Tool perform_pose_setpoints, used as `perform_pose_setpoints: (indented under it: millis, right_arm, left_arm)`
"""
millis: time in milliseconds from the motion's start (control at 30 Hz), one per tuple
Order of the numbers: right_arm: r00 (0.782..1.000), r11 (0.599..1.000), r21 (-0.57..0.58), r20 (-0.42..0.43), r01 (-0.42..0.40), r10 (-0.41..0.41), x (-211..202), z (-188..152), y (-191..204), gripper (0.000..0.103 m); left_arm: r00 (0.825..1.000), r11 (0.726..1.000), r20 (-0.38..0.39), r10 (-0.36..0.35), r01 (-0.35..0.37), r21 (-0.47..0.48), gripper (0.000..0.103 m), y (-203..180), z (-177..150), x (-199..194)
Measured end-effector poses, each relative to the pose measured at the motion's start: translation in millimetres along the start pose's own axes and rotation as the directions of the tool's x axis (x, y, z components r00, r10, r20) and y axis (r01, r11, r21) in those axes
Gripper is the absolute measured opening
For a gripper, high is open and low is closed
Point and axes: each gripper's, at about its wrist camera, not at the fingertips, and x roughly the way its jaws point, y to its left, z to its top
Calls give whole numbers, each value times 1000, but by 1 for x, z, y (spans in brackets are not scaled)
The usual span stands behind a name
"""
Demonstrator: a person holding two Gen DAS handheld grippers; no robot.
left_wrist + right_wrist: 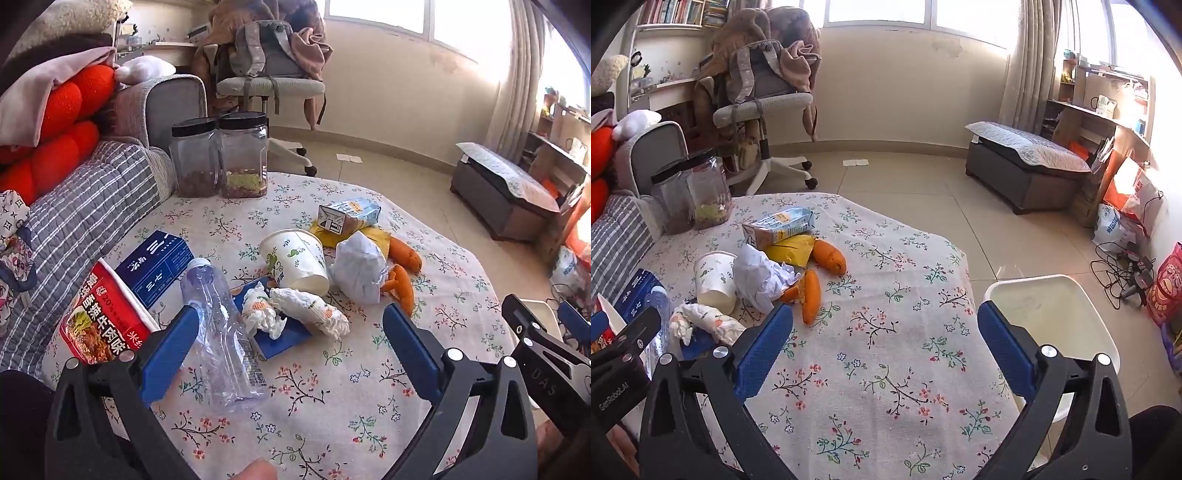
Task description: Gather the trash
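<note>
**Trash scattered on the floral tablecloth, both grippers spread wide**

Trash lies across the floral-print tablecloth [886,332]: a clear crushed plastic bottle [225,332], crumpled white tissue [295,310], a tipped white paper cup [299,262] and a blue-and-white drink carton [347,218]. The left gripper [291,347] hovers released above the bottle and tissue, holding nothing. The right gripper [884,350] is likewise released, beside the white plastic bin [1052,310] at the table's edge.

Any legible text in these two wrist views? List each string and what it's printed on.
"DAS": on the right gripper arm, left wrist view.
"GenRobot.AI": on the left gripper body, right wrist view.
"三七": on the dark blue box.
"20%": on the red instant noodle cup, beside large Chinese characters, partly cut off.
Milk carton, plastic bottle label and floor bags: print too small or blurred.
</note>
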Motion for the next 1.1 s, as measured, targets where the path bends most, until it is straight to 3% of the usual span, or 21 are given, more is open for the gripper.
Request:
perform_pose_setpoints:
  millis: [1100]
  right_arm:
    - [1000, 1000, -23, -14, -14, 13, 4, -5, 3, 96]
  left_arm:
    - [1000, 1000, -30, -8, 7, -6, 97, 6, -5, 9]
